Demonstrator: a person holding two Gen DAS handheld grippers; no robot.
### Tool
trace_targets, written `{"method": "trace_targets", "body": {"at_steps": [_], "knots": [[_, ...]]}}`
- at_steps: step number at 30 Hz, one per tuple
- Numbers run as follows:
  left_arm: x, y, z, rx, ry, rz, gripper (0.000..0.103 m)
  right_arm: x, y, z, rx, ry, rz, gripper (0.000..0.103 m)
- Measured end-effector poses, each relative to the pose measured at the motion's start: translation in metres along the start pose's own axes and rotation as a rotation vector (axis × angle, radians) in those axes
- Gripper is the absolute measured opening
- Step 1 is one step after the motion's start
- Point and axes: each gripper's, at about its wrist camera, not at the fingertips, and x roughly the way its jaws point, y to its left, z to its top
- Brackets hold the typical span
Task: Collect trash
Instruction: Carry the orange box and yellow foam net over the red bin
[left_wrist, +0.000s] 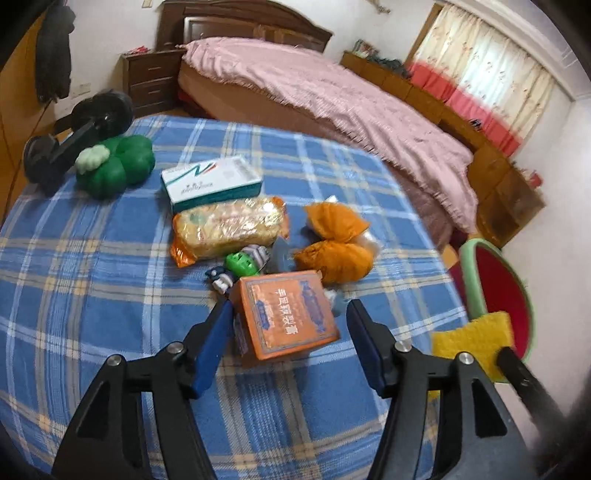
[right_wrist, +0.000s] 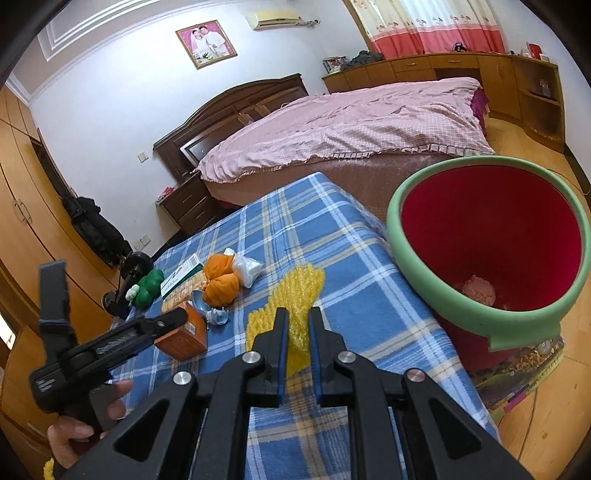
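My left gripper (left_wrist: 290, 308) is open, its blue-padded jaws on either side of an orange carton (left_wrist: 286, 319) that lies on the blue plaid table (left_wrist: 92, 280). My right gripper (right_wrist: 298, 314) is shut on a yellow foam net (right_wrist: 291, 295) and holds it just above the table (right_wrist: 369, 295), left of a red bin with a green rim (right_wrist: 480, 240). A pink crumpled piece (right_wrist: 480, 290) lies inside the bin. The foam net (left_wrist: 474, 341) and the bin (left_wrist: 498, 288) also show at the right in the left wrist view.
On the table lie a noodle packet (left_wrist: 229, 229), a white-green box (left_wrist: 210, 182), an orange pouch (left_wrist: 332, 243), a small green toy figure (left_wrist: 243, 264), a green clover toy (left_wrist: 118, 166) and a black dumbbell (left_wrist: 74, 136). A bed with a pink cover (left_wrist: 332, 99) stands behind.
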Motion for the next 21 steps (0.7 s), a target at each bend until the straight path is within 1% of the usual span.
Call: {"method": "trace_targets", "body": {"at_steps": [4,6,7,8,13,16,21], "knots": [[0.006,-0.001,-0.001,-0.014,0.008,0.017,0.064,-0.008,-0.008,0.001,0.017,-0.018,-0.003,0.012],[0.008,-0.001,-0.002,-0.006,0.011,0.027,0.059,-0.010,-0.013,0.002,0.029,-0.025,-0.004,0.012],[0.008,-0.002,-0.003,-0.001,0.010,0.032,0.054,-0.012,-0.015,0.002,0.035,-0.029,-0.004,0.012],[0.008,-0.003,-0.003,0.006,0.008,0.033,0.054,-0.013,-0.016,0.003,0.038,-0.032,-0.005,0.012],[-0.002,-0.010,-0.004,0.029,-0.017,-0.013,0.053,-0.023,-0.024,0.005,0.058,-0.063,-0.014,0.012],[-0.014,-0.024,-0.002,0.078,-0.041,-0.052,0.053,-0.031,-0.028,0.009,0.067,-0.091,-0.025,0.012],[-0.032,-0.054,0.006,0.154,-0.093,-0.109,0.053,-0.050,-0.034,0.017,0.062,-0.161,-0.075,0.012]]}}
